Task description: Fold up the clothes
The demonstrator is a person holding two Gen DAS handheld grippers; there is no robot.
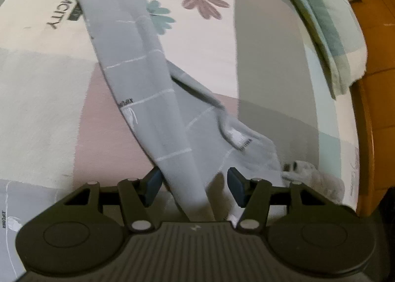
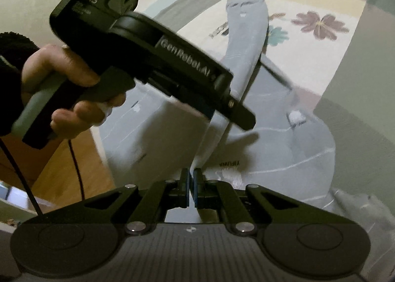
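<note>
A grey garment (image 1: 138,64) with thin white grid lines lies across a flower-printed bedsheet (image 1: 197,34). A long folded strip of it runs toward me and passes between the fingers of my left gripper (image 1: 195,184), which stands open around it; the blue pads (image 1: 153,183) are apart from the cloth. In the right wrist view the garment (image 2: 284,138) spreads wide over the bed. My right gripper (image 2: 191,185) is shut, with a raised fold of the grey cloth (image 2: 212,138) running down into its fingertips. The left gripper (image 2: 237,114) hangs above that fold, held by a hand (image 2: 61,79).
A folded green-checked blanket (image 1: 328,34) lies at the bed's right edge, with orange wood (image 1: 377,72) beyond it. Something white and fluffy (image 1: 313,178) sits near the garment's right corner. In the right wrist view, wooden floor (image 2: 61,170) and a dark cable (image 2: 74,158) lie left of the bed.
</note>
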